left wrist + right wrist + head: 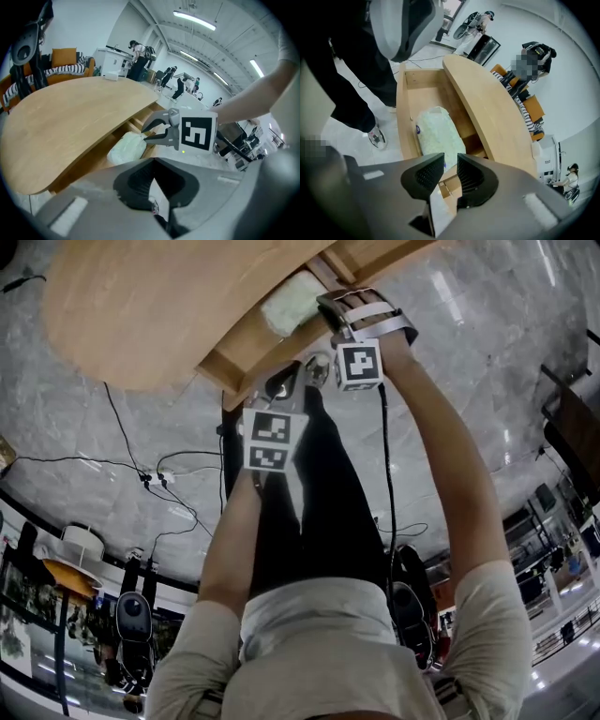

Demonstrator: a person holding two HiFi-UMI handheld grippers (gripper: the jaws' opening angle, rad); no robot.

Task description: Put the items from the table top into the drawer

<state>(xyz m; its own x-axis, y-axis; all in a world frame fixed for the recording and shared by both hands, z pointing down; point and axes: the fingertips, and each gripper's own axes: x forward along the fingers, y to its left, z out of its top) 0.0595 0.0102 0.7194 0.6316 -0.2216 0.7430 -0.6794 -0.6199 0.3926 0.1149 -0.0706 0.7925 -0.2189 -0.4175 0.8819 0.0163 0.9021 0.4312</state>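
Above the open drawer (401, 112) we show the right gripper (450, 164), jaws apart and empty. Its body hides one end of the pale soft packet (436, 133) lying inside the drawer. Just beside the drawer, the left gripper (153, 161) has its jaws together on nothing.

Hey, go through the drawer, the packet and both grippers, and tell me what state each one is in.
Drawer: pulled open.
Packet: lying flat inside the drawer, not gripped.
Right gripper: jaws apart, empty, above the packet.
Left gripper: jaws together, empty.
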